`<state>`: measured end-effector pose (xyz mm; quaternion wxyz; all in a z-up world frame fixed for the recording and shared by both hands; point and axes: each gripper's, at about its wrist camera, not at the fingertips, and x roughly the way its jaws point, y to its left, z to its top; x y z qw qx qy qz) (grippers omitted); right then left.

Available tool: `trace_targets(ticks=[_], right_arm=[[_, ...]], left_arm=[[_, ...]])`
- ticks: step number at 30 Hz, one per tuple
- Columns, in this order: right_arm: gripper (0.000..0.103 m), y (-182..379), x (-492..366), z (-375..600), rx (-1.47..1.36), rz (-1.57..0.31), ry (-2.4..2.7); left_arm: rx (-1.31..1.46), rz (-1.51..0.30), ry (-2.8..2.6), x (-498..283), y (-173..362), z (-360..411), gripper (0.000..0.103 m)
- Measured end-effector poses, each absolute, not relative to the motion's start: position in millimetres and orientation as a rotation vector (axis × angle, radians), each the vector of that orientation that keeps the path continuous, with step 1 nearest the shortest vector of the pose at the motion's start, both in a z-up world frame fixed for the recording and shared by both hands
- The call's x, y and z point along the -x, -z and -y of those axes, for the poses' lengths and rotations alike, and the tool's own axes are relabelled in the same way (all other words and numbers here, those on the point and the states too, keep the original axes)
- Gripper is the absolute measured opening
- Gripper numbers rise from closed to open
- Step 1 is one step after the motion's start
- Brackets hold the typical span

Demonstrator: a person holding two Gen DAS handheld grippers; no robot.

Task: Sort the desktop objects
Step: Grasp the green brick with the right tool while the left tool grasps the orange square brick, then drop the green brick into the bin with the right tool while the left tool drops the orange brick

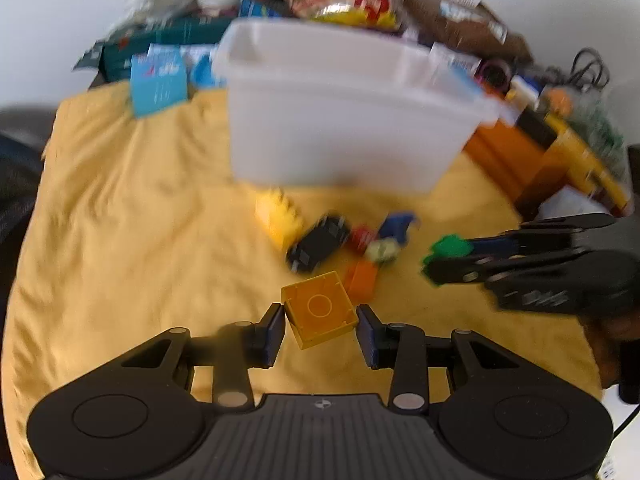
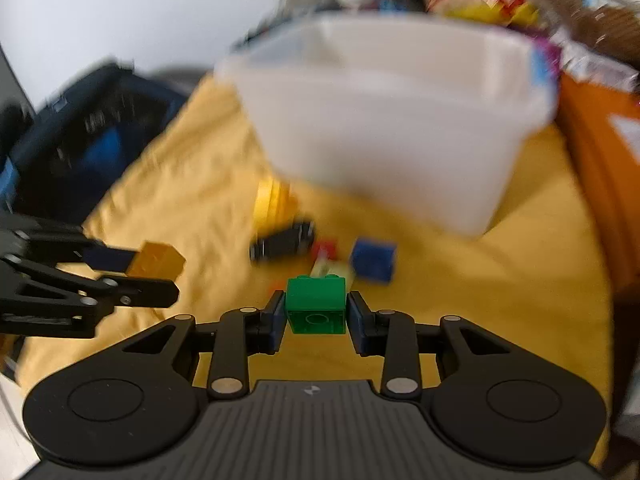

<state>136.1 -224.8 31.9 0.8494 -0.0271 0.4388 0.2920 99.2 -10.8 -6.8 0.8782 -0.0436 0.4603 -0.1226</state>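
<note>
- Bricks sit pinched in both claws above the yellow cloth (image 1: 120, 208): orange brick (image 1: 320, 310) in the left gripper (image 1: 320, 320), green brick (image 2: 316, 306) in the right gripper (image 2: 316, 316).
- White bin (image 1: 340, 120) stands straight ahead of both, toward the cloth's far edge, its open top up.
- Right gripper looks slightly nearer the bin.
- Loose bricks and a black toy car (image 1: 318, 244) lie between the claws and the bin.
</note>
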Motion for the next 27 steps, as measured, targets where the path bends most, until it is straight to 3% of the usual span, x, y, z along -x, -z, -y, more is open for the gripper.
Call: trace_targets(ticks=[8, 13, 20, 27], right_arm=[[0.036, -138, -178, 266, -0.037, -0.783, -0.587], [0.036, -167, -204, 265, -0.057, -0.763, -0.572], [0.036, -179, -235, 262, -0.044, -0.772, -0.562], [0.036, -160, -256, 258, -0.035, -0.836, -0.533]], left_arm=[[0.08, -0.84, 0.317, -154, -75, 11, 0.042], [0.071, -0.79, 0.33, -187, -116, 16, 0.042], [0.07, -0.791, 0.323, -231, -142, 16, 0.042], [0.081, -0.857, 0.3, -256, -130, 12, 0.042]])
